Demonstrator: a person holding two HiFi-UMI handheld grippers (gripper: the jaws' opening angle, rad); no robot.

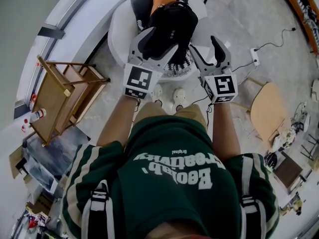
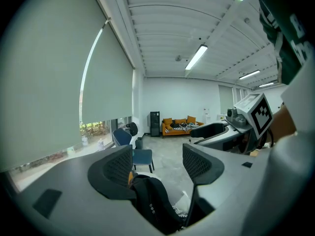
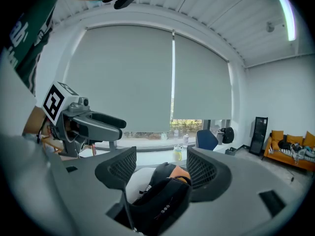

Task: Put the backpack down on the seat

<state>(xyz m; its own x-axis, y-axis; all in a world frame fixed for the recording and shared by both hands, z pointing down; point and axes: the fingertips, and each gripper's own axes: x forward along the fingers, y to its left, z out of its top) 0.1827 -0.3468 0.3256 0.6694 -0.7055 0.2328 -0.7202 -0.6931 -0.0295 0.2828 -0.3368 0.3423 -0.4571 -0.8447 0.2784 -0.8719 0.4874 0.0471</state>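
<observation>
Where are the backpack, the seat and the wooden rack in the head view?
backpack [image 1: 172,21]: head view, on its black front panel.
seat [image 1: 119,34]: head view, on the bare white part left of the backpack.
wooden rack [image 1: 50,103]: head view, on its flat board.

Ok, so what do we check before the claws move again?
1. Backpack lies on the seat: ok, it looks set down there.
2. Left claw open: ok, its jaws are apart, with the backpack below them.
3. Right claw open: ok, its jaws are apart and grip nothing.
4. Strap free of the right claw: cannot tell, a thin strap runs close by one jaw.
5. Backpack steady enough not to tip: cannot tell.
</observation>
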